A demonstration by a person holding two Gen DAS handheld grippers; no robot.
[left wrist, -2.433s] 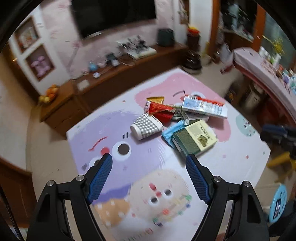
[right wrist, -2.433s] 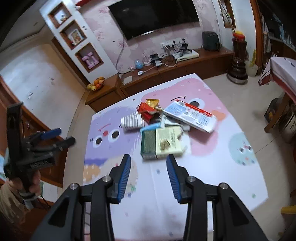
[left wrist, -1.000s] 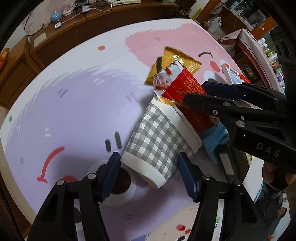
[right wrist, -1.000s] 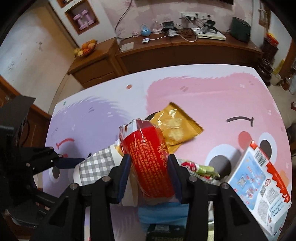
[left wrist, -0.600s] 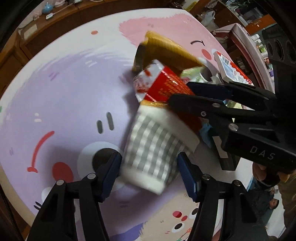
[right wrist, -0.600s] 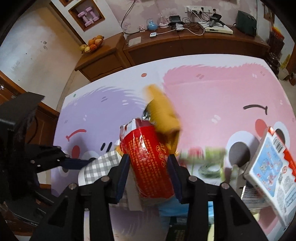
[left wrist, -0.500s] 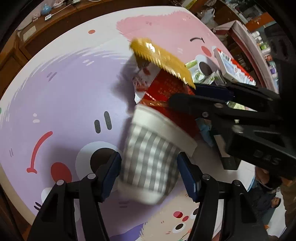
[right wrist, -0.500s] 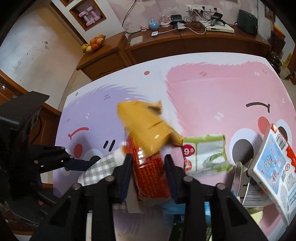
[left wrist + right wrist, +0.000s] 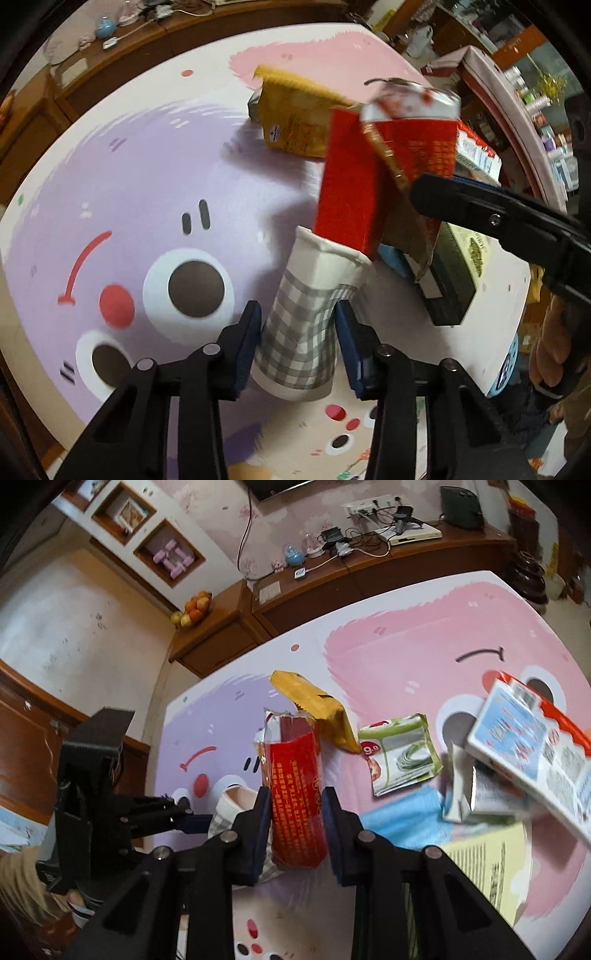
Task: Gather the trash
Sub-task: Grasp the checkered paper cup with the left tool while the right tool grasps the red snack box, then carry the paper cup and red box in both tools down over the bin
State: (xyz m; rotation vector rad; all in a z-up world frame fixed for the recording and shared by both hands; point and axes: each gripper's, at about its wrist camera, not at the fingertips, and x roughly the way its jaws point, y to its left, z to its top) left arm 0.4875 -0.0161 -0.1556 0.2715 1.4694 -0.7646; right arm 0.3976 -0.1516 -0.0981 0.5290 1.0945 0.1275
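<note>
The grey checked paper cup point(image 9: 306, 325) was held squeezed between the blue pads of the left gripper point(image 9: 298, 341), its white rim pointing away from the camera over the purple half of the cartoon-printed table point(image 9: 140, 177). The red foil wrapper point(image 9: 295, 805) was clamped between the closed-in fingers of the right gripper point(image 9: 295, 823), and its lower end was seen pushed into the mouth of the cup, with its torn silver top standing above. From the right wrist view, only the cup's pale rim point(image 9: 236, 799) could be made out, just left of the wrapper. A yellow snack packet point(image 9: 317, 709) lay on the table beyond the wrapper, near the middle of the far edge. A green-and-white sachet point(image 9: 402, 753) lay beside it toward the pink half, with a blue cloth point(image 9: 399, 823) nearer the camera. A white-and-blue carton point(image 9: 535, 749) rested tilted toward the right edge, and a green book point(image 9: 454, 273) lay near the cup.
</note>
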